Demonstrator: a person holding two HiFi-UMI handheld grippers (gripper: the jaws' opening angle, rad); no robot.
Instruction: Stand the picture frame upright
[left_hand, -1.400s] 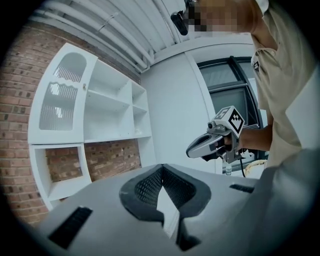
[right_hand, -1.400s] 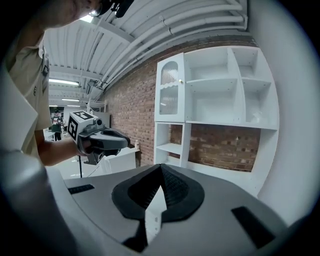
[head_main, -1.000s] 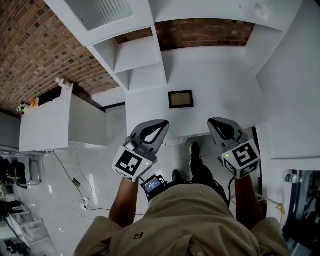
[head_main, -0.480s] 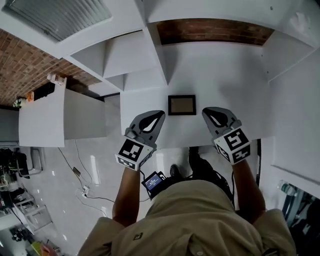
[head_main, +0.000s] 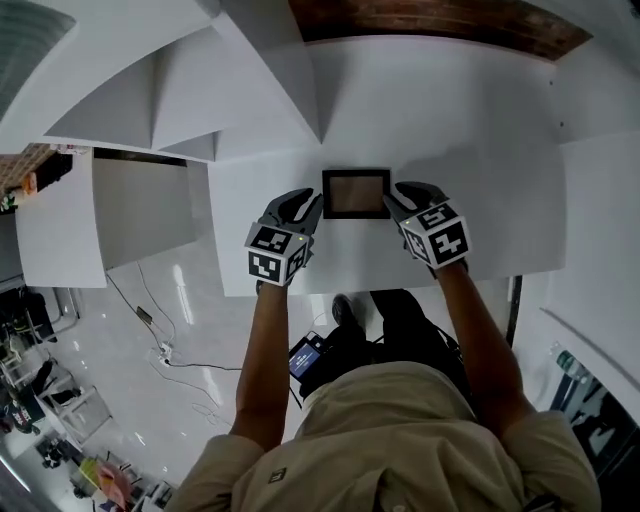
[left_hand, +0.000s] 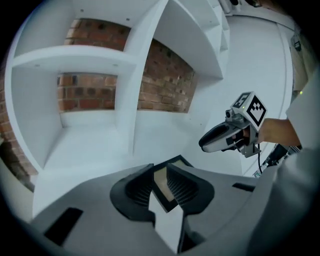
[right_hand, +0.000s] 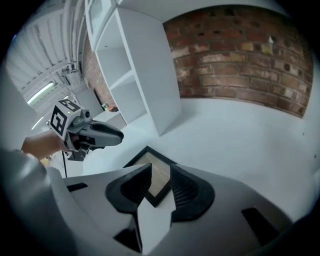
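A small dark picture frame (head_main: 356, 193) lies flat on the white table (head_main: 480, 150), its brownish picture facing up. My left gripper (head_main: 308, 208) rests at the frame's left edge and my right gripper (head_main: 393, 196) at its right edge. In the left gripper view the jaws (left_hand: 160, 170) stand apart, and a corner of the frame (left_hand: 161, 184) shows through the gap. In the right gripper view the jaws (right_hand: 161, 170) are opening, with a corner of the frame (right_hand: 156, 179) seen between them, and the pads do not press on it.
A white shelf unit (head_main: 200, 90) with open compartments stands at the table's back left, and a brick wall (head_main: 430, 18) lies behind it. A low white cabinet (head_main: 60, 220) stands to the left. The table's front edge runs just below the grippers, with floor and cables (head_main: 165, 350) beyond.
Both grippers have moved forward from the table's front edge to either side of the frame. The head view has shifted forward over the table.
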